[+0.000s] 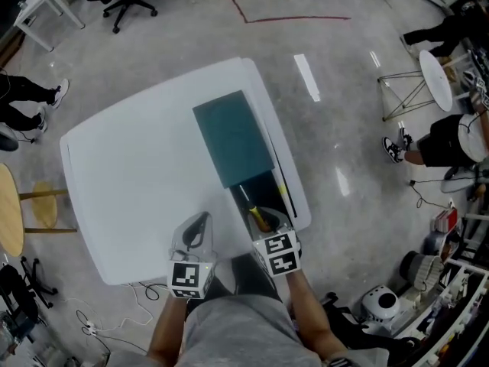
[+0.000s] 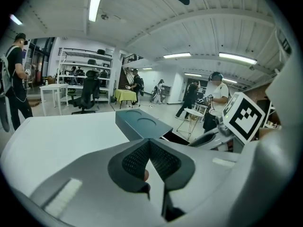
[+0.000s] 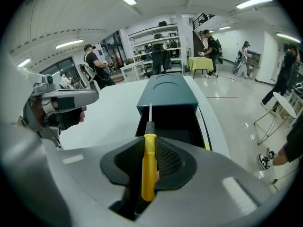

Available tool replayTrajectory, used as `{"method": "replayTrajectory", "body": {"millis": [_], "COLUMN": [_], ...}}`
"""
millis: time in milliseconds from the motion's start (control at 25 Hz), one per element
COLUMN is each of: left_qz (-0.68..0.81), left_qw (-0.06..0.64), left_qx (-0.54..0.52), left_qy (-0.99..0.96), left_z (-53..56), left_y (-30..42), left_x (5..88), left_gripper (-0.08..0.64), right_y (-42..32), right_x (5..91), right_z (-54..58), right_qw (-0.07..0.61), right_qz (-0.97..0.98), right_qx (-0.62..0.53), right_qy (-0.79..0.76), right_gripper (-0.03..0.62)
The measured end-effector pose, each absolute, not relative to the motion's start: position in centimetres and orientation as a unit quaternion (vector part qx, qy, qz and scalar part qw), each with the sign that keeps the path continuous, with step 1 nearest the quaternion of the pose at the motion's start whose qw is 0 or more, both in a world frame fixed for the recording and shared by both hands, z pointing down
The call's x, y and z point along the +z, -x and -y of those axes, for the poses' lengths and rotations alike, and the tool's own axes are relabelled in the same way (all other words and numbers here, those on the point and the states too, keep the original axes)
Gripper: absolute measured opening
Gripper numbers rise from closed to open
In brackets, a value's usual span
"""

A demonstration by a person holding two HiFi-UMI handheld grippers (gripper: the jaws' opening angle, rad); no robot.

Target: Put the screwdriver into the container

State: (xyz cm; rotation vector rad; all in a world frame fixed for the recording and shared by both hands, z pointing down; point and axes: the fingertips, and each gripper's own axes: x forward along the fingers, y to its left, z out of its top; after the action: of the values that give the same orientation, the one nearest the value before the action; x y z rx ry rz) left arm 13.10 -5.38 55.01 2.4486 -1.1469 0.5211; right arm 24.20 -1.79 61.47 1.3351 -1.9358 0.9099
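One yellow-handled screwdriver [image 3: 149, 167], grasped by the right gripper [image 3: 151, 143], points lengthwise into the open near end of the dark teal rectangular container [image 3: 166, 96]; the left gripper [image 2: 149, 148] is clenched, empty.

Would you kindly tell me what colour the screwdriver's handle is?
The screwdriver handle is yellow, seen best in the right gripper view.

We see the right tongs [image 3: 150, 149] clamped on the yellow handle of the screwdriver [image 3: 149, 171]. The handle stands between the 2 pads, and its thin metal shaft points at the dark open end of the container [image 3: 166, 121]. A teal lid [image 3: 168, 92] covers the container's far part. The container rests on the white counter [image 3: 111, 115]. The left tongs [image 3: 57, 109] show at the left edge, well apart.
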Motion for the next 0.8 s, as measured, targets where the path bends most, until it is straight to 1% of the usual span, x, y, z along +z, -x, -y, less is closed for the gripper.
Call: {"method": "replayTrajectory", "body": {"millis": [400, 800], "left_qz": [0.417, 0.423], "left_qw": [0.211, 0.223], "left_qx": [0.2, 0.21], "left_qy": [-0.861, -0.853], "left_z": [5.5, 5.5], "left_y": [-12.9, -12.8], "left_x": [57.6, 58.9], "left_gripper": [0.012, 0.012], "right_y": [-24.0, -23.8], "right_x": [65.1, 66.7], "right_z": [2.3, 2.4], "right_qw": [0.329, 0.339], "right_qz": [0.729, 0.725], "right_qx": [0.364, 0.381], "right_qy": [-0.477, -0.463], "right_gripper": [0.077, 0.078]}}
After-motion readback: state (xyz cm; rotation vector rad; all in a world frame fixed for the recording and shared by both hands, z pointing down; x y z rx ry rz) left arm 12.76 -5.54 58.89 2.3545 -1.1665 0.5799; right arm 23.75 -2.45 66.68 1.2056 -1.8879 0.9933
